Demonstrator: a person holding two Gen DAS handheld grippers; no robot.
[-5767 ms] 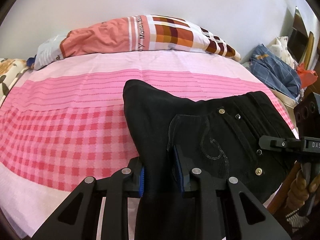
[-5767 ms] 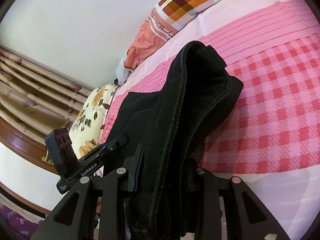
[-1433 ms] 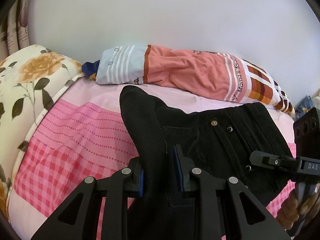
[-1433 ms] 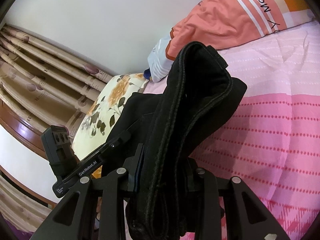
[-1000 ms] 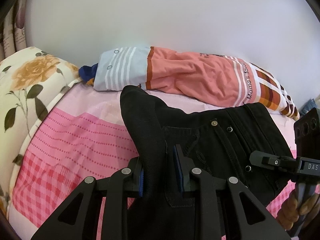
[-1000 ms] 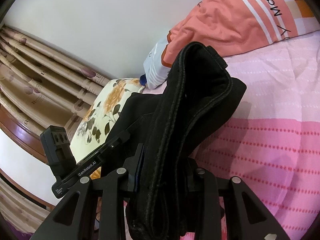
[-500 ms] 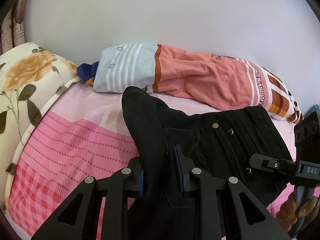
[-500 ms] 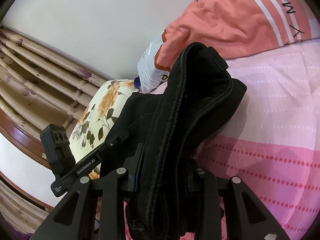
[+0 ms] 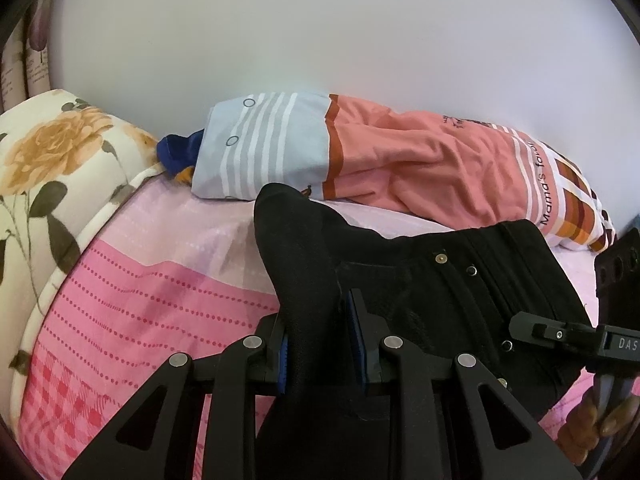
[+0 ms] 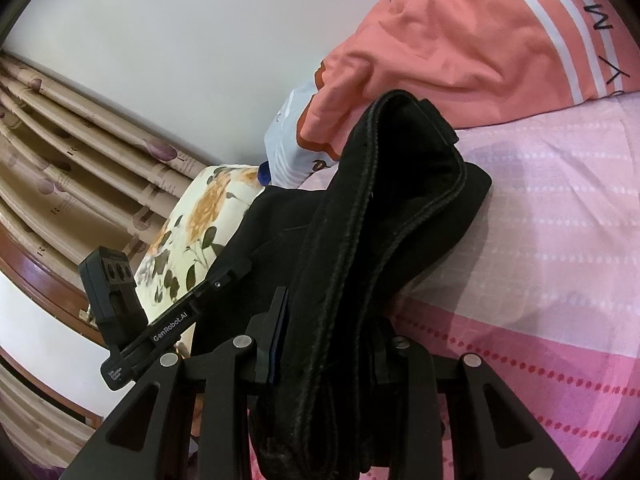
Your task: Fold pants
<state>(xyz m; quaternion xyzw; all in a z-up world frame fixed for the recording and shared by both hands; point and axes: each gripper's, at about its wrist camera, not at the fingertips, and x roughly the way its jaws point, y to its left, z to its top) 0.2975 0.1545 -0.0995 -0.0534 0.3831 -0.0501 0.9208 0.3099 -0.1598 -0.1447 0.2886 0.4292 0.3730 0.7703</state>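
The black pants (image 9: pixel 432 292) with metal rivets and buttons are held up over the pink bed sheet (image 9: pixel 168 280), stretched between both grippers. My left gripper (image 9: pixel 320 344) is shut on a thick fold of the pants at their left edge. My right gripper (image 10: pixel 328 344) is shut on the bunched waistband of the pants (image 10: pixel 384 208), which stands up past the fingers. The right gripper also shows at the right edge of the left wrist view (image 9: pixel 560 334), and the left gripper shows at the left of the right wrist view (image 10: pixel 168 320).
A salmon, grey and plaid pillow (image 9: pixel 400 160) lies along the white wall at the head of the bed. A floral cushion (image 9: pixel 52 168) sits at the left bed edge. Beige curtains (image 10: pixel 72 184) and a wooden frame stand beyond it.
Both grippers have carried the pants from the checked middle of the sheet towards the pillow end of the bed. The pillow now looks closer. Both grips are unchanged.
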